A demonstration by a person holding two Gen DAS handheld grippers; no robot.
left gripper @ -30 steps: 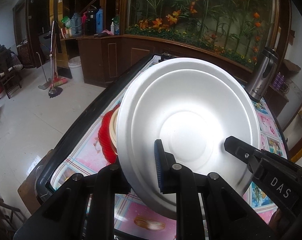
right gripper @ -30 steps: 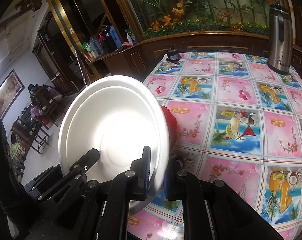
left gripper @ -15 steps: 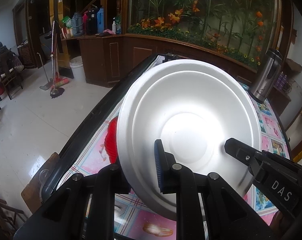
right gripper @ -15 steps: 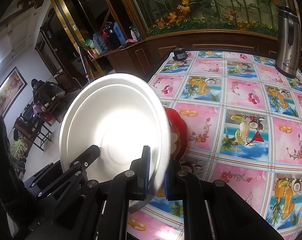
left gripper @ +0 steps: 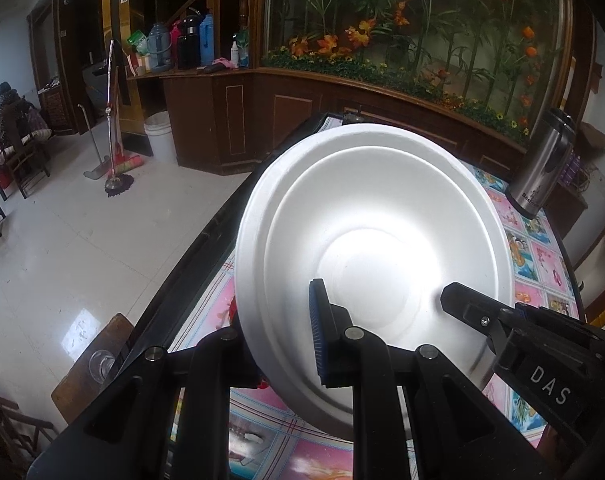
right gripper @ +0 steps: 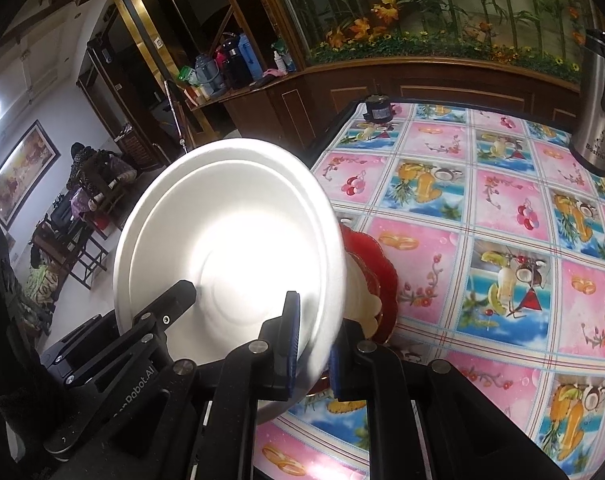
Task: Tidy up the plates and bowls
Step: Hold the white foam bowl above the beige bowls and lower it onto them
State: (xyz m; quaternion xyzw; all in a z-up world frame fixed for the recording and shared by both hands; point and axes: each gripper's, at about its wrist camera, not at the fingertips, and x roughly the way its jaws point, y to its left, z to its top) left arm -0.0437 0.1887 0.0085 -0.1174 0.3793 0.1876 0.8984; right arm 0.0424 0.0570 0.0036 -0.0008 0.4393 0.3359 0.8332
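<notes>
Right wrist view: both the right claw (right gripper: 311, 342) and left claw (left gripper: 280, 332) pinch the white plate's (right gripper: 230, 248) rim, holding it tilted above the counter (right gripper: 502, 208), not yet set on the red dish (right gripper: 376, 264) stack

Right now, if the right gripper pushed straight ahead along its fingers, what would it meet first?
Nothing new: the right gripper is already clamped on the white bowl. Beyond, probably the red plate; depth unclear.

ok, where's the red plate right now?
On the table near its left edge, under a cream dish, the red plate sits right behind the held white bowl.
</notes>
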